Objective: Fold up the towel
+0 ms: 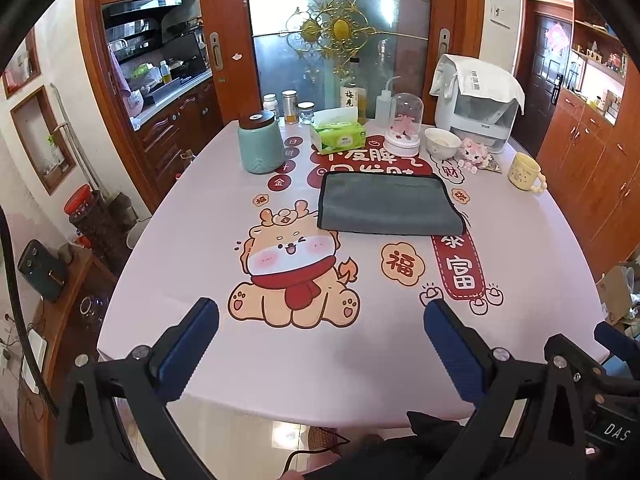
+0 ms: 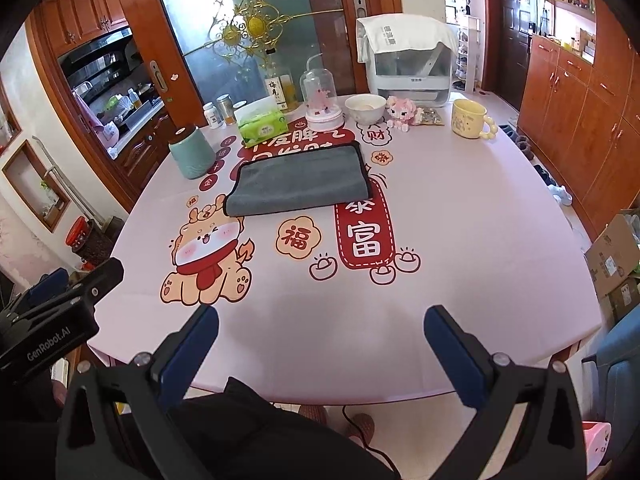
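A grey towel (image 1: 386, 205) lies flat in a folded rectangle on the pink printed tablecloth (image 1: 200, 248), past the middle of the table. It also shows in the right wrist view (image 2: 300, 182). My left gripper (image 1: 322, 320) is open and empty, held over the near edge of the table, well short of the towel. My right gripper (image 2: 322, 326) is open and empty, also over the near edge. The left gripper's body shows at the left of the right wrist view (image 2: 52, 320).
Behind the towel stand a teal jar (image 1: 260, 142), a tissue box (image 1: 338, 132), bottles (image 1: 354, 94), a glass dome (image 1: 404, 126), a white bowl (image 1: 442, 142), a pink toy (image 1: 474, 154), a yellow mug (image 1: 524, 172) and a white appliance (image 1: 478, 104). Cardboard boxes (image 2: 612, 260) sit on the floor at right.
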The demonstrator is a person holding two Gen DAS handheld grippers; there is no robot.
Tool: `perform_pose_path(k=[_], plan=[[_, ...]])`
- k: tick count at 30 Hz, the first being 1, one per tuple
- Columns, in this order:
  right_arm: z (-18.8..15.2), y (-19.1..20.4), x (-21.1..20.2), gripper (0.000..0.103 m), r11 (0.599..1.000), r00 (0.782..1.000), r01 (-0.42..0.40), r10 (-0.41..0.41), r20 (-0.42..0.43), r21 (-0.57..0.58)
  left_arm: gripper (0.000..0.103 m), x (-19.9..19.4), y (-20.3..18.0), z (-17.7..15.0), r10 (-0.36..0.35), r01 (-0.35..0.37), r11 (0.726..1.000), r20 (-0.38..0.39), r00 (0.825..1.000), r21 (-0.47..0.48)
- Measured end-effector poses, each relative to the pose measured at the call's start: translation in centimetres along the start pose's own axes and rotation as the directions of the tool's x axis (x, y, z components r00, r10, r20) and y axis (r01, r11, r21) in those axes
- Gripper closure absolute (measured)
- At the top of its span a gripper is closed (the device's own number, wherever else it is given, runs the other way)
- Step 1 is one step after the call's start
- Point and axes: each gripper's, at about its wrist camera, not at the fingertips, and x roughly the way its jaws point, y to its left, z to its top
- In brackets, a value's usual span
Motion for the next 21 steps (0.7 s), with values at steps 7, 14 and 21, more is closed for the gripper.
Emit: perform_pose_path(k=[7,14,21], plan=[[0.05,-0.01,0.27,0.0,1.0,1.0,0.006,-0.006,-0.007,0.005,0.001,0.04,0.05,0.07,0.006,-0.006,1.0,0.0,1.0,0.007],[-0.04,0.25,0.63,0.0,1.0,1.0,0.01,-0.01,-0.013,0.003,0.001,0.16,-0.02,0.08,0.001,-0.001,1.0,0.001,1.0,0.014],[0.02,0.31,0.71,0.0,1.0,1.0,0.011,-0.011,-0.015,0.004,0.001,0.2,-0.07,0.07,0.004,-0.004,1.0,-0.002,1.0,0.017]])
